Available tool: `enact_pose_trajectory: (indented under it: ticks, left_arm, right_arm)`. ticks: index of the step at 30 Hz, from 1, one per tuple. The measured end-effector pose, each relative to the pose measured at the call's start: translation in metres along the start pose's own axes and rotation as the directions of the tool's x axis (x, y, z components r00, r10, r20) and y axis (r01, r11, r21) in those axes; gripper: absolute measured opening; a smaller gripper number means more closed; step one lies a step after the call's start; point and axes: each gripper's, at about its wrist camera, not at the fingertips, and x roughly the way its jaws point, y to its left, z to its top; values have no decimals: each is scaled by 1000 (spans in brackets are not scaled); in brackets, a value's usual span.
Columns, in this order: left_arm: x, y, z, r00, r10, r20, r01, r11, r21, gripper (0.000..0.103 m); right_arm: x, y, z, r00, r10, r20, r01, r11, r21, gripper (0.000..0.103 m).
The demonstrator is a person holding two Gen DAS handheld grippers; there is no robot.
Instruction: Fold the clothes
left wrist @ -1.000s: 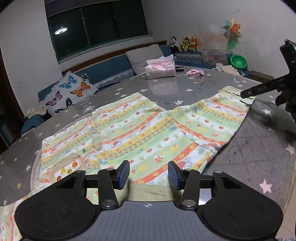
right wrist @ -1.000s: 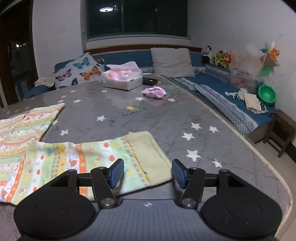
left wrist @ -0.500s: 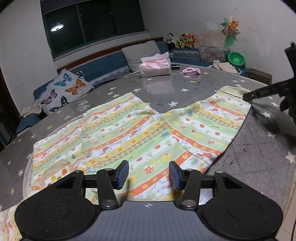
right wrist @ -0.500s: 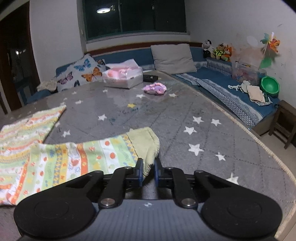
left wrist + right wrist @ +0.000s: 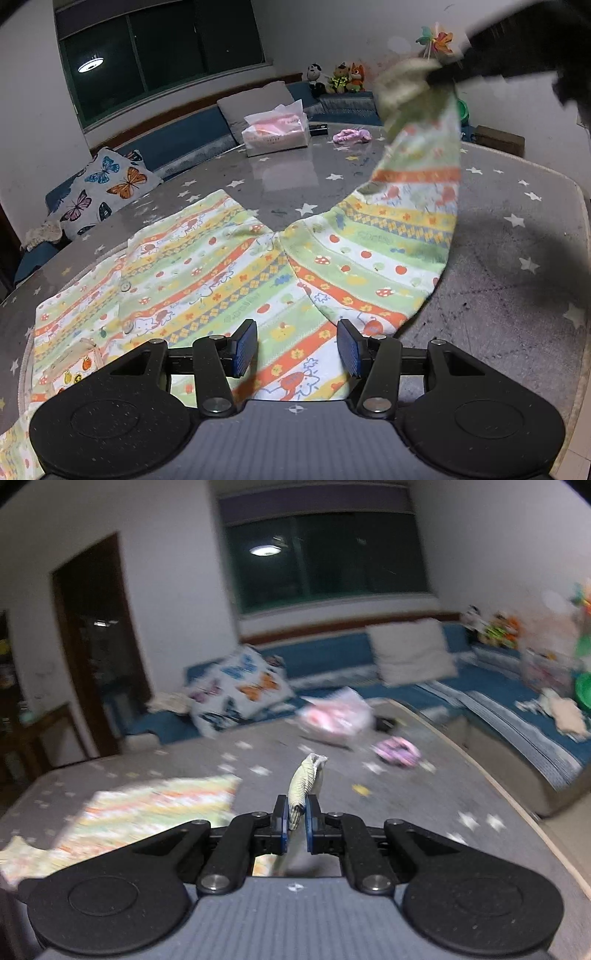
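Note:
A striped green, yellow and orange garment point(image 5: 207, 277) lies spread on the grey star-patterned table point(image 5: 517, 258). Its right sleeve point(image 5: 413, 192) rises off the table, its pale green cuff point(image 5: 402, 85) pinched by my right gripper point(image 5: 443, 74) at the upper right of the left wrist view. The right wrist view shows my right gripper point(image 5: 296, 819) shut on that cuff point(image 5: 304, 782), with the flat part of the garment point(image 5: 140, 816) blurred below left. My left gripper point(image 5: 297, 347) hovers open over the garment's near hem, nothing between its fingers.
A tissue box point(image 5: 275, 133), a small pink cloth point(image 5: 351, 136) and a dark remote point(image 5: 318, 128) lie at the table's far side. Behind it stands a blue sofa point(image 5: 498, 698) with a butterfly pillow point(image 5: 107, 188). The table edge point(image 5: 580, 332) curves at the right.
My right gripper closed on the sleeve cuff and lifted it high off the table, swinging left. My left gripper stayed open over the near hem and shifted slightly forward.

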Motion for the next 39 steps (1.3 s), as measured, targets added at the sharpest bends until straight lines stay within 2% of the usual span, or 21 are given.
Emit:
enact_pose_trajectory:
  ticks: [5,10,17,24,28,33,39]
  left_arm:
    - [-26,20,-7,999,25,46,-23,998,-57,54]
    - [-61,59,-24,989,126,80,-112,981,-156,56]
    - [-100,106,-62,964,260,60,-232,929,-288,58]
    - [-113,131,-90,950,311,9,-287,888,-360,58]
    - [-114,137,-95,948,319,-8,-299,876,-378,58]
    - [-119,138,-90,944,328,12,-300,876,-379,58]
    - [-108,135,-75,953,303,31,-271,891,-364,57]
  right_arm:
    - [4,49,23,991,131,11,-129,989,-77,8]
    - [21,110,28,969,246,-20,-246,954,-169,8]
    - [54,188,8,929,350,-120,-369,898,-241,8]
    - [89,248,-25,884,407,-231,-460,848,-264,8]
    - [91,245,-35,873,402,-276,-471,841,-267,15]
    - [90,237,-46,863,385,-326,-476,835,-275,22]
    - [90,188,-58,888,271,-371,-386,879,-281,22]
